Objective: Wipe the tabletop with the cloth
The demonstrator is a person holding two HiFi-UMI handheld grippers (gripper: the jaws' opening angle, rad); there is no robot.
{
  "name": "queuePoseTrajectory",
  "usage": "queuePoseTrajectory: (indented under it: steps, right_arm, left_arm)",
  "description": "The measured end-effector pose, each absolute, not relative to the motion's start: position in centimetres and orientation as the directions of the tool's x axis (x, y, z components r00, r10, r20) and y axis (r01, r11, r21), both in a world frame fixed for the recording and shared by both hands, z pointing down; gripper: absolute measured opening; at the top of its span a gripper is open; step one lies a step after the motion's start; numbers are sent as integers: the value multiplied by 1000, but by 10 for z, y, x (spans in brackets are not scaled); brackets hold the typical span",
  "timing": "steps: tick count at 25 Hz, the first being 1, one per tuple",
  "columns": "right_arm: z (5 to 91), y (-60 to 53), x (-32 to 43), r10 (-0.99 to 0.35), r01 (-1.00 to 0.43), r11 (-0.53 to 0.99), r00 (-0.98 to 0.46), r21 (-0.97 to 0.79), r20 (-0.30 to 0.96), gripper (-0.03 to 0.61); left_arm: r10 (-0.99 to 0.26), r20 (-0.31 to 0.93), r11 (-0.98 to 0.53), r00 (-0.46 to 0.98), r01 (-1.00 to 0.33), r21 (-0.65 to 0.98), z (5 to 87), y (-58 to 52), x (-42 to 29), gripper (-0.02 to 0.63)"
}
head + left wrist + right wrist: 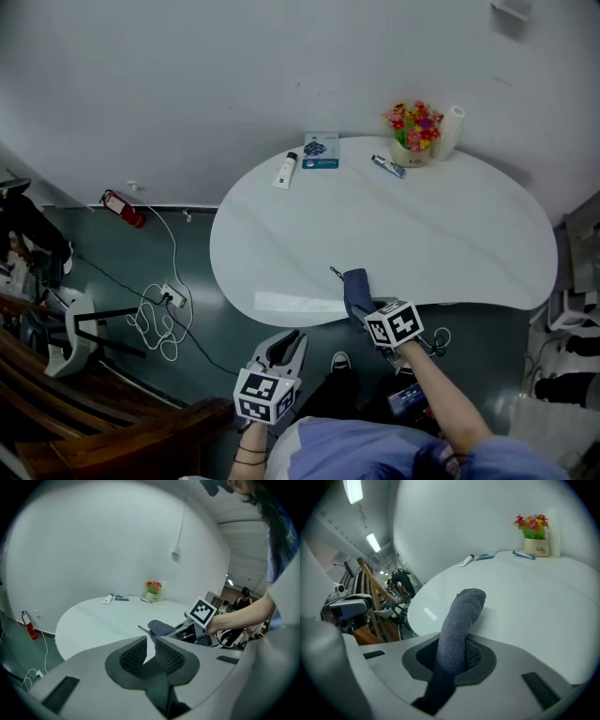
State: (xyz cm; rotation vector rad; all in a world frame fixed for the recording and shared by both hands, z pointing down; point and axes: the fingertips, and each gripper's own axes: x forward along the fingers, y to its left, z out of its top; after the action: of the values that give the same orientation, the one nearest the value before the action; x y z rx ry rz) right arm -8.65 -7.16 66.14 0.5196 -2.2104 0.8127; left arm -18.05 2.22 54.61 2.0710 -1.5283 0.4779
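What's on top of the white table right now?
Along the far edge: a white tube, a teal box, a small tube, a flower pot and a white roll. At the near edge, the grey cloth, clamped in the right gripper. The tabletop beneath the cloth is covered.

Dim, cool light, a pale glare patch on the tabletop (281,302), fisheye edges darkened.

Right hand-held gripper (364,309) tight on cloth (461,616), left (148,648) ajar
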Motion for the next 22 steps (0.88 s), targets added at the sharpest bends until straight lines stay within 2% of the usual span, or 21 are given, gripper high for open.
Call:
queuePoseTrajectory:
  steps: [13, 22]
  right_arm:
    - [654, -134, 199, -352, -806, 470, -545, -360, 761, 61]
    - [655, -139, 382, -476, -907, 274, -418, -321, 774, 61]
  left_arm:
    - [-674, 543, -468, 501, -858, 211, 529, -35, 31, 49]
    - [-625, 531, -558, 571, -804, 208, 528, -40, 147, 49]
